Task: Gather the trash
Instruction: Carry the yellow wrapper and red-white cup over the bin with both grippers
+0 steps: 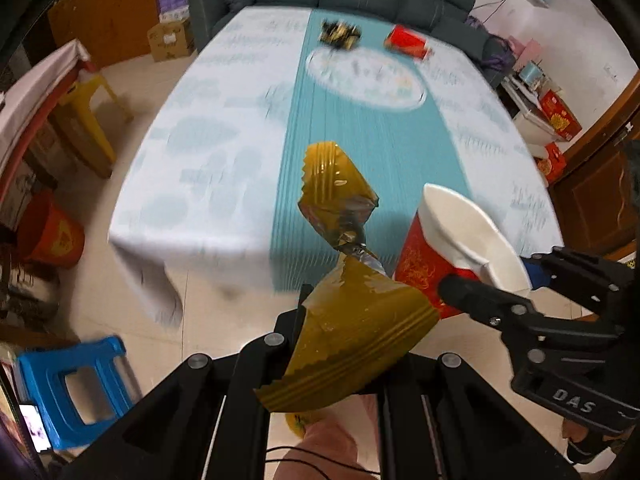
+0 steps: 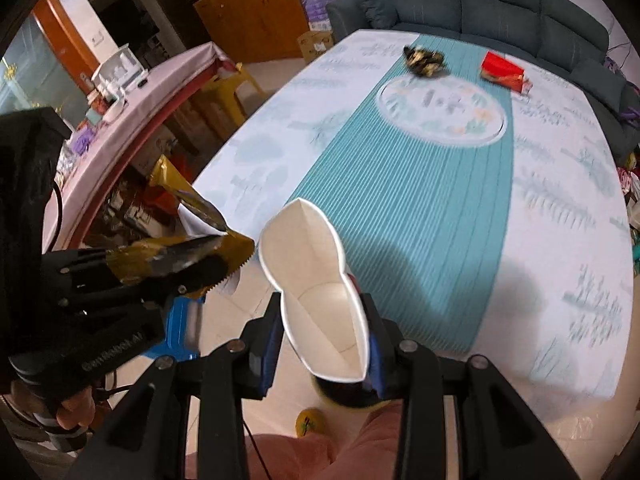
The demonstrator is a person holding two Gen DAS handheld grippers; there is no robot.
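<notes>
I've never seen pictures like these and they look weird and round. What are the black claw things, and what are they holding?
They are two grabbing tools; a person holds one in each hand. Each has a little camera looking along its two fingers, so the pictures bend like a fishbowl. One picture is from the left tool, one from the right. The left gripper pinches a yellow wrapper. The right gripper squeezes a red paper cup, squashed flat. On the table farther back lie a crumpled dark wrapper and a red packet. Behind the table is a sofa.
</notes>
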